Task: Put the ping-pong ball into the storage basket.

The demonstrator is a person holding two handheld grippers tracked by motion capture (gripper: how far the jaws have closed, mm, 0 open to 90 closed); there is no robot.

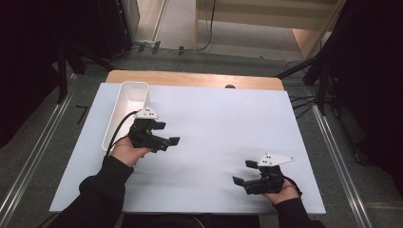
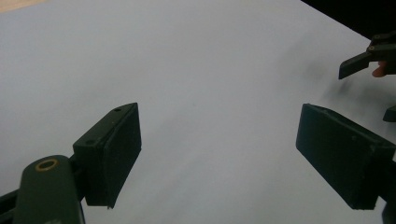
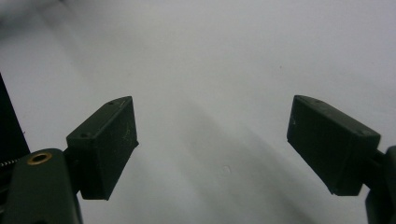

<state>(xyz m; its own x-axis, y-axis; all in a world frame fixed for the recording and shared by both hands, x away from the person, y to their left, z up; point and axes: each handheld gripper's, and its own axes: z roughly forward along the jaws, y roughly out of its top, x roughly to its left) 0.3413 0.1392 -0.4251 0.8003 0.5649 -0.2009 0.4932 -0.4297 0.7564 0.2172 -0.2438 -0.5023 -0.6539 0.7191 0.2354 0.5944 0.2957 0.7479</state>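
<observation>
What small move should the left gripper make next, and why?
Probably swing the left gripper toward the white bin. Its jaws stand open with nothing between them, above bare white sheet, and the bin just beside it is the nearest thing to work with. The right gripper is also open and empty.

A wooden table (image 1: 195, 79) carries a large white sheet (image 1: 223, 128) that covers nearly all of its top; only a strip of bare wood shows along the far edge. On the sheet, near its far left corner, stands a long white bin (image 1: 124, 110), set lengthwise along the left side. The sheet's surface is plain and smooth
</observation>
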